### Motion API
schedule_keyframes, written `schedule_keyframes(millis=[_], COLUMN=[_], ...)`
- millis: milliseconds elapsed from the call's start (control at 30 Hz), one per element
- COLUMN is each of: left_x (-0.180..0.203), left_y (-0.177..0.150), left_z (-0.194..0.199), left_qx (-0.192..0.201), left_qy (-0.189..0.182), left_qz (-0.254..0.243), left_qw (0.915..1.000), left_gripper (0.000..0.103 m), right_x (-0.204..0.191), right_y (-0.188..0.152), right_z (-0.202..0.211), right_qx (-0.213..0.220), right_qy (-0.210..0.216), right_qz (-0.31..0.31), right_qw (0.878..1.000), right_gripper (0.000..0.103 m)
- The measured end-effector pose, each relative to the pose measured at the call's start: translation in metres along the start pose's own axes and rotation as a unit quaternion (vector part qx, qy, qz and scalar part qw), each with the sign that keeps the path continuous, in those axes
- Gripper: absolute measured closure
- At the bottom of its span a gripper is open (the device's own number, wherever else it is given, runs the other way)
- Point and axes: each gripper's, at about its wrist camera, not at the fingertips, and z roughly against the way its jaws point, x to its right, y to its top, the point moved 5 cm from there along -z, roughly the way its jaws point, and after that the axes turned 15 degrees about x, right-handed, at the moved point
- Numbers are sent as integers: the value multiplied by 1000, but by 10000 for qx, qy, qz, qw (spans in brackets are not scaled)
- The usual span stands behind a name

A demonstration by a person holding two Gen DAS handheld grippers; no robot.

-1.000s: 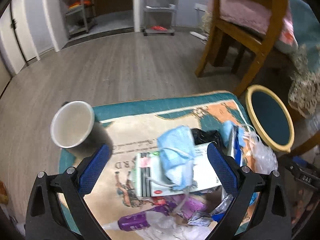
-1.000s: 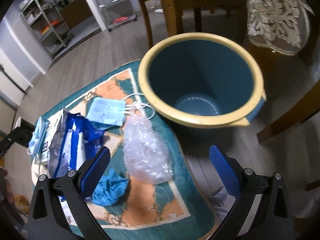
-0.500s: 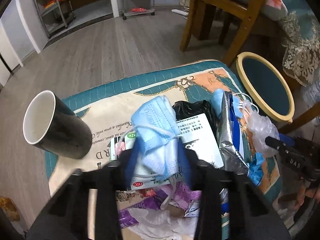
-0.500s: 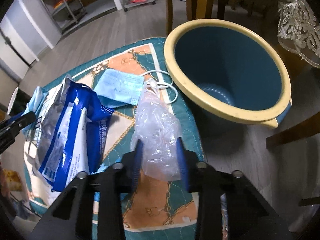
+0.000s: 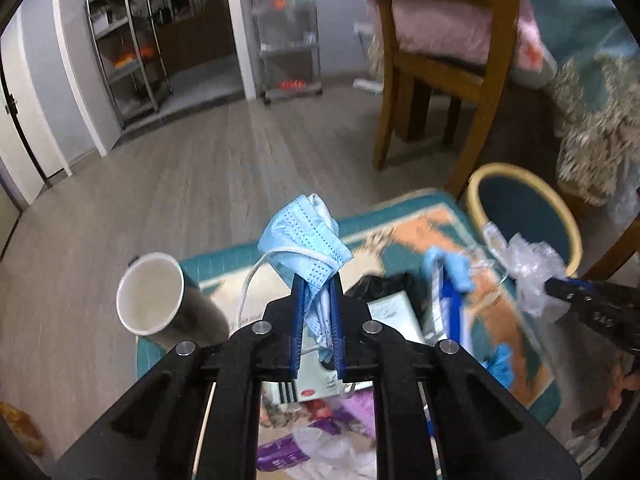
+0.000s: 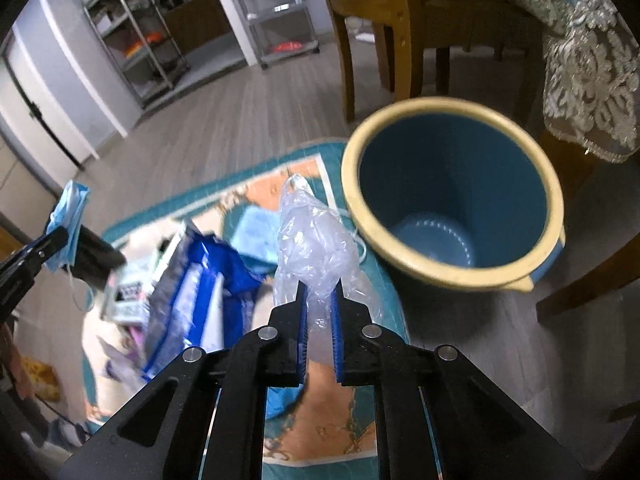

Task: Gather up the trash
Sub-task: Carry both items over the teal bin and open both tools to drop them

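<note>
My left claw [image 5: 317,286] pinches a blue face mask [image 5: 304,236] (its ear loop dangling) above the rug [image 5: 424,216]. My right claw [image 6: 319,296] pinches a clear plastic bag [image 6: 316,240]; the bin [image 6: 454,264] sits at two o'clock.

The left claw [image 5: 316,284] fills the lower middle of its own view, its blue pads drawn close and clamped on a crumpled blue face mask [image 5: 306,236] that sticks up above the tips. The right claw [image 6: 319,294] sits likewise at the lower middle of its view, pads nearly together, pinching a clear plastic bag [image 6: 312,240]. Each claw also shows at the other view's edge: right at mid right, left at mid left.
</note>
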Motion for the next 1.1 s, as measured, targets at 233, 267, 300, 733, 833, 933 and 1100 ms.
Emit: schedule_keyframes(millis=[233, 267, 300, 733, 833, 933, 1100], left_x=[13, 17, 21, 137, 169, 199, 235], left_y=[34, 36, 39, 55, 52, 43, 34], left_z=[26, 26, 26, -5, -17, -36, -78], left_qx=[681, 720, 754, 790, 798, 709, 607], left_qy=[-260, -312, -350, -1397, -1650, -1790, -1945], left_qz=[54, 54, 37, -222, -459, -672, -761], left_qw=[9973, 9969, 9965, 9868, 9820, 9790, 9761], left_gripper=[92, 92, 92, 92, 92, 92, 92], right_x=[3, 6, 9, 107, 137, 159, 177], right_y=[43, 52, 62, 120, 115, 107, 95], right_z=[29, 35, 41, 40, 25, 10, -10], right_qx=[534, 629, 732, 1168, 1040, 874, 633], right_qy=[308, 348, 398, 117, -82, -178, -307], right_qz=[-284, -322, -340, -483, -714, -1025, -1217], right_qw=[9977, 9969, 9959, 9919, 9920, 9907, 9901], right_gripper=[92, 92, 92, 92, 92, 92, 92])
